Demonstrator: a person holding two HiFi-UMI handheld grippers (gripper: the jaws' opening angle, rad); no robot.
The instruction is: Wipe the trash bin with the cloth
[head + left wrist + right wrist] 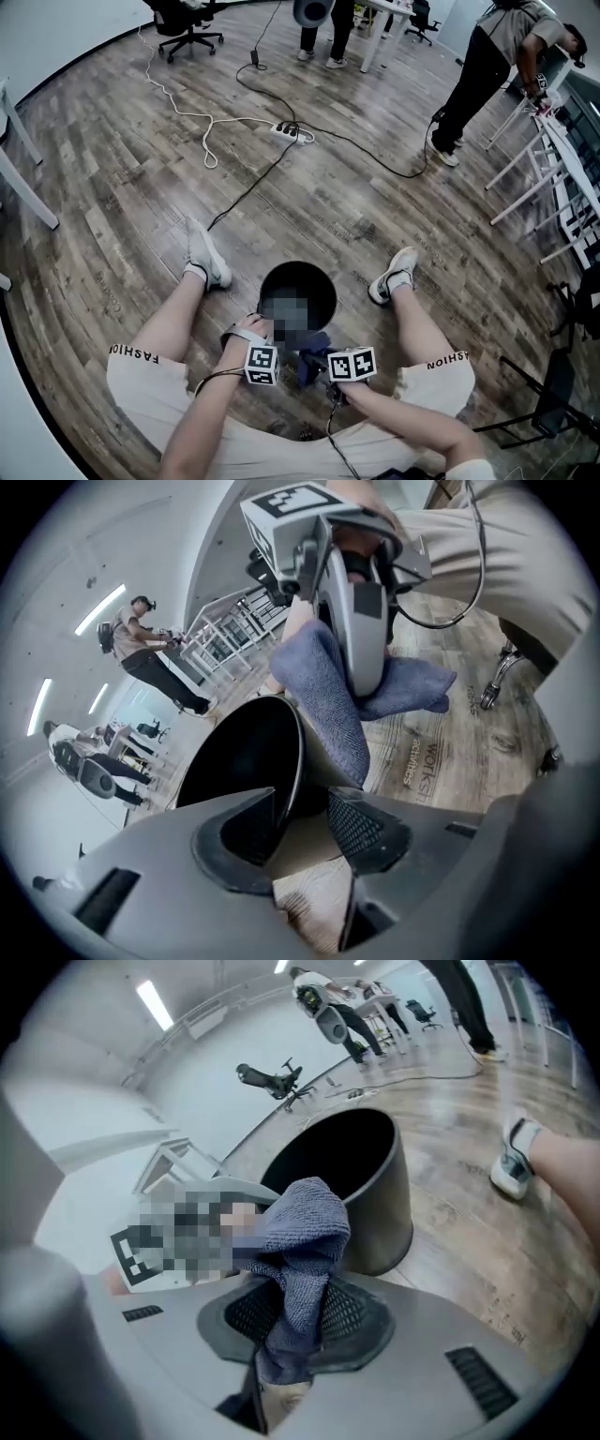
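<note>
Both grippers are working at the trash bin (281, 274), on the floor (141, 187) between the person's legs. The left gripper (302, 829) is straddling its seven-o'clock rim, jaws spread — likely steadying it — while the right gripper (298, 1312) is pinching the cloth (302, 1230), ready for wiping.

I see the trash bin (309, 277) standing on the floor (122, 187) between the seated person's spread legs (173, 323), with the left shoe (206, 255) to its left and the right shoe (394, 274) to its right. The left gripper (306, 829) sits at the bin's near left rim, one parted jaw inside the wall and one outside. Just right of it, the right gripper (298, 1312) has the cloth (305, 1232) pinched between its jaws, beside the bin's near outer wall. Far behind the bin lies a power strip (292, 132). An office chair (187, 23) stands far left and a standing person (487, 70) far right.
</note>
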